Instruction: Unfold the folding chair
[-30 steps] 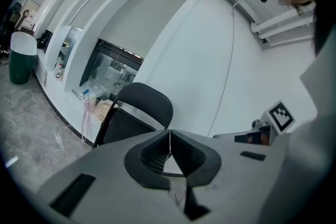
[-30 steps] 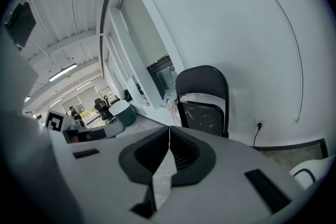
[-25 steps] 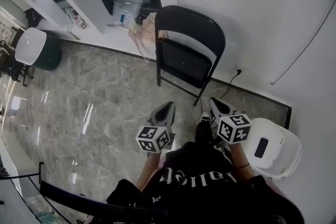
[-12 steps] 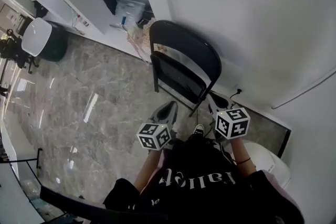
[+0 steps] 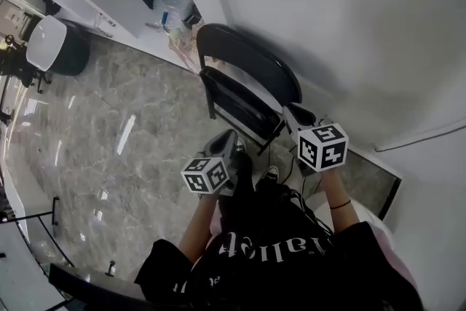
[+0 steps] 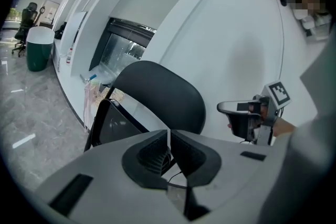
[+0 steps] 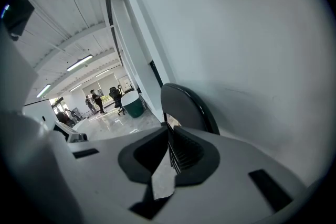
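Note:
The black folding chair (image 5: 247, 80) stands folded and leans against the white wall, its seat panel (image 5: 237, 107) flat under the rounded backrest. My left gripper (image 5: 226, 142) is shut and empty, just short of the seat's lower edge. My right gripper (image 5: 297, 115) is also shut with nothing in it, close by the chair's right side and the wall. In the left gripper view the backrest (image 6: 157, 97) and seat (image 6: 113, 124) fill the middle beyond my shut left gripper (image 6: 168, 136), and the right gripper (image 6: 239, 113) shows at the right. The right gripper view has the backrest (image 7: 185, 107) edge-on past my shut right gripper (image 7: 169, 135).
A green bin with a white lid (image 5: 54, 47) stands far left on the marble floor (image 5: 109, 135). Bags and bottles (image 5: 178, 29) lie by a dark glass panel behind the chair. A black cable (image 5: 287, 167) runs down near the person's shoes (image 5: 271, 175). People (image 7: 94, 98) stand far off.
Both grippers have come forward to the chair, the right one up beside its right edge. The white lidded bin at the lower right is no longer in view.

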Available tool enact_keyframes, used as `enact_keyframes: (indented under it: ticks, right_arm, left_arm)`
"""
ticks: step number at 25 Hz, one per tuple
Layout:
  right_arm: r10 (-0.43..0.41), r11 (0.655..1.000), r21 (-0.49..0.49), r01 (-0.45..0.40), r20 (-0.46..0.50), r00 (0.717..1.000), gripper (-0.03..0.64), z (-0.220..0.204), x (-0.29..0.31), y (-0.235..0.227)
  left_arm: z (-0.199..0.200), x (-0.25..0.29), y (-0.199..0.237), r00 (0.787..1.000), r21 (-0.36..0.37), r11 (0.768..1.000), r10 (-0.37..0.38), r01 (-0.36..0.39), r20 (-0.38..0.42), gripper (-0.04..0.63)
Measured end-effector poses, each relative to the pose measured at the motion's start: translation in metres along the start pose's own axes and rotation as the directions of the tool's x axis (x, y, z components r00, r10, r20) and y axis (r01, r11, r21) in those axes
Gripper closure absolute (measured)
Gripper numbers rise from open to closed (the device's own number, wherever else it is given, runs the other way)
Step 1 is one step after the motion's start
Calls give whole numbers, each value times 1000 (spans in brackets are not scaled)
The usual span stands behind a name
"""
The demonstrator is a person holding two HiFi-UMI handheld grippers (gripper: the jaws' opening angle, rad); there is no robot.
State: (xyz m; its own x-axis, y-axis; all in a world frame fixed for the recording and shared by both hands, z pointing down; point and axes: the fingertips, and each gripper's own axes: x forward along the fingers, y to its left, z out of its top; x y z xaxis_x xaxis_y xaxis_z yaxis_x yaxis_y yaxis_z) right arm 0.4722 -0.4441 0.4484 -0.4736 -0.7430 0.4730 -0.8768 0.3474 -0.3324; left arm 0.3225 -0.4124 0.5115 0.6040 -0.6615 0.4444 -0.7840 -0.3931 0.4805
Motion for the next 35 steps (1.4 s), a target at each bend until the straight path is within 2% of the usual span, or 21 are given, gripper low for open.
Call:
enact_keyframes:
  ticks: [5,8,13,16,18,21,24,29,33,35]
  right_arm:
    - [9,999,-35,-9,15,1000,588,36,20,-8]
    - [-7,995,-97,7,-1,1000,535,59,35,-13]
    - [-18,976,-219,-2,-89,996,435,83,73,-17]
    - [-76,939,-343,16,-163,984,417,89,96,-23]
    - [-101,921,-389,19,-192,976,417,95,109,-26]
    - [-66,934,-355,-34,-266,962,417,97,127,-24]
    - [-47,947,-316,-59,-320,946,417,97,141,-26]
    - [-20,960,-264,-92,-392,920,418,92,156,-27]
    - [1,957,-261,-130,-445,896,419,88,167,-26]
    - [17,952,-258,-164,-492,871,419,82,172,-25]
  left_arm:
    - [14,37,19,1000,-46,999,-20,19,-17,591]
    - [18,57,33,998,-69,997,-37,34,-44,583]
    - [19,86,54,990,-144,986,-98,83,-100,460]
    - [15,102,63,982,-226,968,-139,108,-126,422]
    - [11,114,66,975,-283,950,-173,129,-137,402]
    - [10,132,72,967,-375,913,-221,159,-128,356]
    - [14,149,88,968,-452,880,-223,148,-115,332]
    - [-1,172,120,970,-512,855,-187,84,-154,316]
    - [-15,188,125,958,-559,824,-227,94,-174,314]
    - [-20,198,123,953,-579,809,-244,97,-180,315]
